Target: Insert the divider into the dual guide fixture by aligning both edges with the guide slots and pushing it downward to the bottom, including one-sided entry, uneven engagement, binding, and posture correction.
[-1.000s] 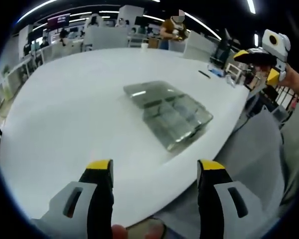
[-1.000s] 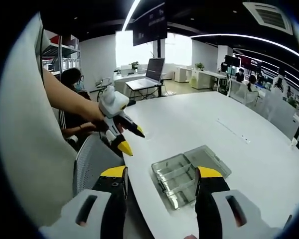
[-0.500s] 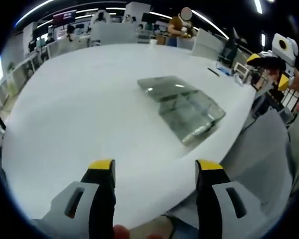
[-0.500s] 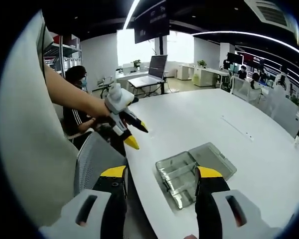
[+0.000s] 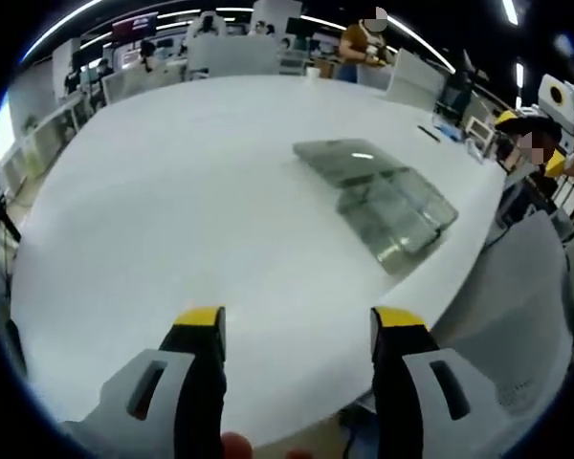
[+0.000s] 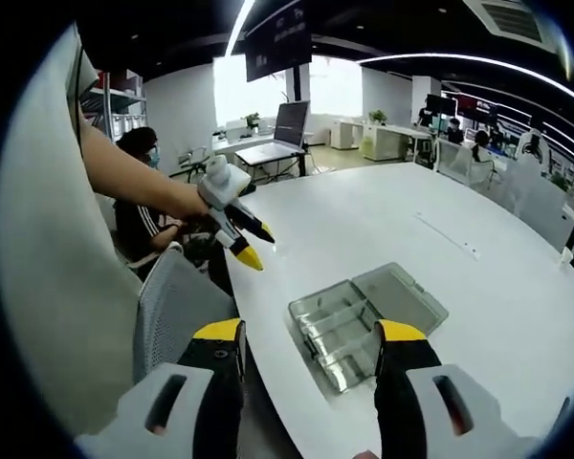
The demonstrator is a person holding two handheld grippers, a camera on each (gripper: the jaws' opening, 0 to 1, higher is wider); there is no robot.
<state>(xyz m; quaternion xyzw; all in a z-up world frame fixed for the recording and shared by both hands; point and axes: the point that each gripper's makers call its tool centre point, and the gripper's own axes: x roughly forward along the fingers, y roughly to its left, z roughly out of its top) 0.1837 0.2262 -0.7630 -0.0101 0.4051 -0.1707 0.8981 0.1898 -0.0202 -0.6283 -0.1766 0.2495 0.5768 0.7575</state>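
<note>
A clear plastic compartment box (image 5: 383, 196) lies open on the white round table (image 5: 191, 210), its lid folded flat beside the tray; thin dividers stand inside it. My left gripper (image 5: 297, 325) is open and empty, hovering over the table's near edge, well short of the box. In the right gripper view the same box (image 6: 364, 320) sits just beyond my right gripper (image 6: 308, 335), which is open and empty above the table's rim. The left gripper (image 6: 241, 239) appears there too, held by a hand to the left of the box. The right gripper (image 5: 536, 120) shows at the far right of the left gripper view.
A grey mesh chair back (image 6: 177, 320) stands against the table edge below the grippers. A pen (image 5: 430, 134) lies far across the table. People sit and stand at desks around the office, and a laptop (image 6: 287, 129) rests on a far desk.
The left gripper view has swung, so the box now sits further right and further off. The right gripper view shifted slightly; the box stays put and both grippers stay open.
</note>
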